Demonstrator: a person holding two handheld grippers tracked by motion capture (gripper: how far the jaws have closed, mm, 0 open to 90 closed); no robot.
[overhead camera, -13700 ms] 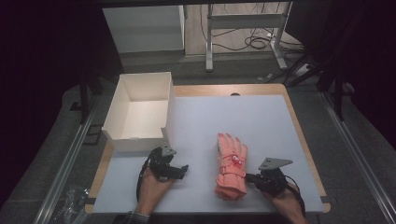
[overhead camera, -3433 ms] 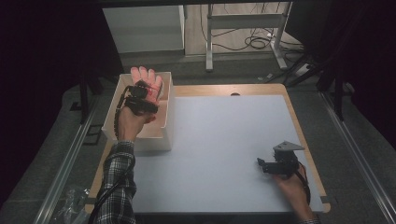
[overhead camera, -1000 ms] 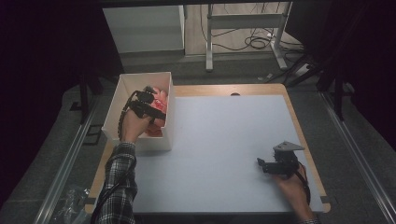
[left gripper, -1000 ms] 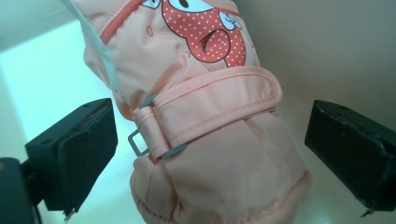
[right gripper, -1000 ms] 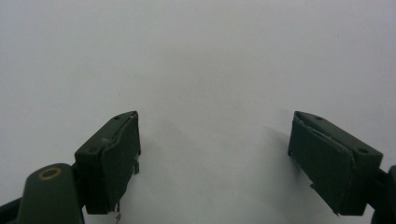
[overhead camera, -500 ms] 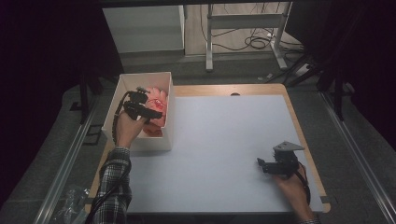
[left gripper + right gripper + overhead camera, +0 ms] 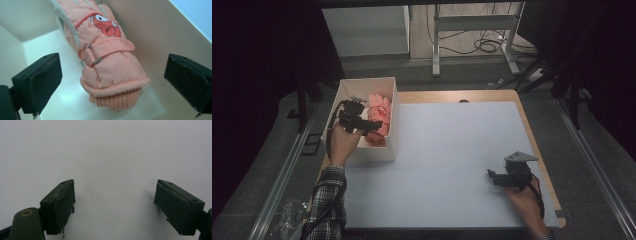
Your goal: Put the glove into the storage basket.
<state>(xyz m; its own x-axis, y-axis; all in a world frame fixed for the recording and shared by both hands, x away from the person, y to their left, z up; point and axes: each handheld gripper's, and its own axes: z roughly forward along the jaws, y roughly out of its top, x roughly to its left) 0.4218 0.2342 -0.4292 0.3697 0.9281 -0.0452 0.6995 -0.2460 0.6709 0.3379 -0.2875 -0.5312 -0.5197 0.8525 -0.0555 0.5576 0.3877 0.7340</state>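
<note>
Pink glove [image 7: 107, 62] inside white box [image 7: 387, 150], far left; left gripper [image 7: 112, 82] over it, jaws wide. Right gripper [image 7: 492, 176] near right, jaws wide.

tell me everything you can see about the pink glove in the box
The glove is a padded, salmon-pink winter glove with a smooth, nylon-looking shell, pale grey side panels, a ribbed knit cuff, a wrist strap with a small grey buckle, and a red dotted cartoon patch on the back. It lies back-up inside the white box against one wall, cuff toward the left gripper, whose open jaws stand on either side of the cuff without touching it.
</note>
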